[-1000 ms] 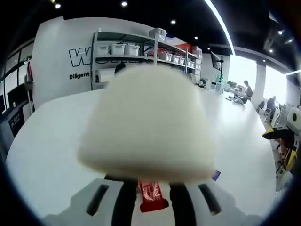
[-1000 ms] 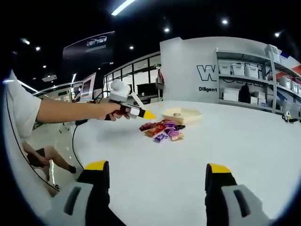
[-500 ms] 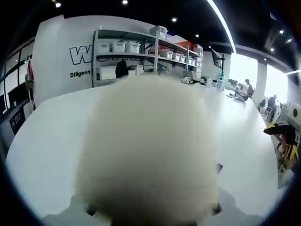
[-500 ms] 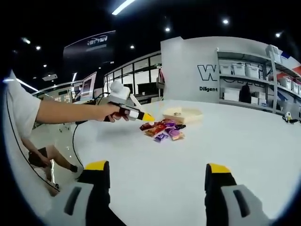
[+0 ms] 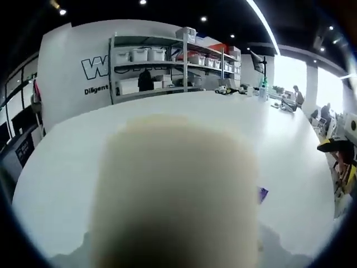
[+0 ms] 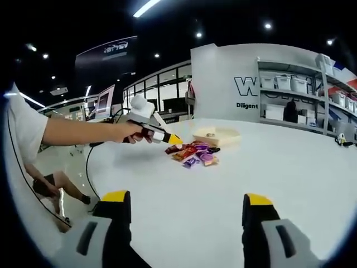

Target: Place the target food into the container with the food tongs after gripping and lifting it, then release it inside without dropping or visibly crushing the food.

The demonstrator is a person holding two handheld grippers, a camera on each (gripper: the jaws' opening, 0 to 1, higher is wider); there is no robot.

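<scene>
Snack packets (image 6: 192, 153) sit in a loose pile on the white table (image 6: 290, 167), approx mid-table in the right gripper view. The shallow cream container (image 6: 216, 135) is just behind them, near but apart from the pile as far as we can tell. Nothing is lifted yet, and we can't make out whether the container already has contents.

The left gripper (image 6: 174, 137) is held out by a hand (image 6: 131, 132). Its yellow tip hangs over the near edge of the pile and points toward the container. We read that as lining up a pick w/ a short carry to the drop spot. Its jaws are too small to read at this range, so we can't tell if they're apart or gripping anything.

In the left gripper view a big pale blob (image 5: 175, 190) sits right against the lens, out of focus, and covers the jaws. It's possibly the tongs or sth soft held close, but we can't confirm. A purple wrapper (image 5: 263, 194) peeks out at the blob's right edge on the table. Shelving (image 5: 167, 61) w/ bins stands at the far wall.

The right gripper (image 6: 187, 201) is low over the table, well back from the pile. Its jaws are spread wide w/ nothing between them. We judge it's parked out of the way so the left side has room to work.

Next move prob needs a gentle close on one packet. The wrappers overlap, so a neighbour could drag along.
</scene>
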